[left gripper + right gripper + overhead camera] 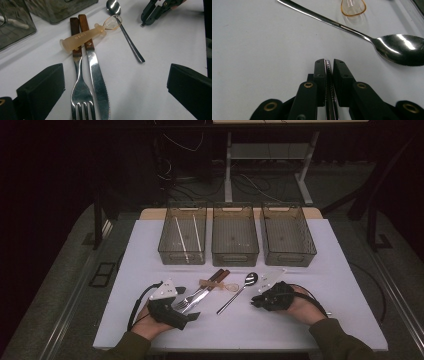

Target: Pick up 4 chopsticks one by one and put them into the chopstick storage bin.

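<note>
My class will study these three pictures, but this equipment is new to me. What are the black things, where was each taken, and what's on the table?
A person holds hand-worked tongs in each hand: left tongs, right tongs. One picture looks down from above; the other two come from cameras riding on each tool, along its black jaws. On the table lie a fork, a knife, a metal spoon and a small clear spoon. Behind, the left bin of three holds two pale sticks. The left tongs stand open, fork and knife between them, untouched; the right tongs are shut, gripping no cutlery.
</note>
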`<state>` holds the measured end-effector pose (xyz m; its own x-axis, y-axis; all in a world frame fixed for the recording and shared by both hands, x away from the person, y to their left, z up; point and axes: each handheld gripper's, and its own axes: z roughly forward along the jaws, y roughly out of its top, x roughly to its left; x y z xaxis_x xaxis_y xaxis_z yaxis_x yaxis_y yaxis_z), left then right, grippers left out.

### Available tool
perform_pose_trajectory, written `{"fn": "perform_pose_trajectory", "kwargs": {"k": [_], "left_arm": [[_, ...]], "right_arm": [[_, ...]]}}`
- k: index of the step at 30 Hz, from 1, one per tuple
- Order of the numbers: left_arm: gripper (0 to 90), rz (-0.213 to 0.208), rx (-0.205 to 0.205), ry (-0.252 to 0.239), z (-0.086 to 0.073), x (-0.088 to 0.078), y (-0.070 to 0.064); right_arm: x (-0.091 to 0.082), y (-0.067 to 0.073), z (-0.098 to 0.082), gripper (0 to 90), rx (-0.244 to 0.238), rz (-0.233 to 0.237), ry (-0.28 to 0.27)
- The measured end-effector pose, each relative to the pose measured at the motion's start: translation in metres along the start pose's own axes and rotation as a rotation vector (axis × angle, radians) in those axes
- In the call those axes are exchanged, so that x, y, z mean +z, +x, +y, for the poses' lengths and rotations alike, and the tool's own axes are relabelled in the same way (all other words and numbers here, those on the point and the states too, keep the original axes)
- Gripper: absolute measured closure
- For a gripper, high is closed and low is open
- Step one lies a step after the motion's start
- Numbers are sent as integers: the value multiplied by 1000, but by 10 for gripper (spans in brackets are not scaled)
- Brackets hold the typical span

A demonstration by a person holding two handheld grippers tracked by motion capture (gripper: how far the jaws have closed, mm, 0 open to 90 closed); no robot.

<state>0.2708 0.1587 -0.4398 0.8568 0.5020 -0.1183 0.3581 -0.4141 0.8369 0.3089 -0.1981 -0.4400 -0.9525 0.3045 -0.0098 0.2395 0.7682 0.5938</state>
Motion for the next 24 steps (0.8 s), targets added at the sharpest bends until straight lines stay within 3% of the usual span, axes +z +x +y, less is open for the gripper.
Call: {"fn": "perform_pose_trajectory", "kwargs": {"k": [5, 11, 12, 15, 24], "left_arm": [[2, -1, 2, 2, 0, 0, 0], [2, -2, 1, 2, 0, 0, 0], [2, -2, 0, 1, 0, 0, 0], [2, -3, 1, 1, 0, 0, 1], [2, -5, 1, 1, 0, 0, 1]], "right_arm": [[0, -3, -1, 823, -2, 4, -4], [0, -10, -2, 824, 25, -25, -8], [-1, -10, -1, 825, 48, -34, -5], [-2, -18, -3, 825, 56, -68, 0], [-7, -43, -12, 825, 172, -133, -9]]}}
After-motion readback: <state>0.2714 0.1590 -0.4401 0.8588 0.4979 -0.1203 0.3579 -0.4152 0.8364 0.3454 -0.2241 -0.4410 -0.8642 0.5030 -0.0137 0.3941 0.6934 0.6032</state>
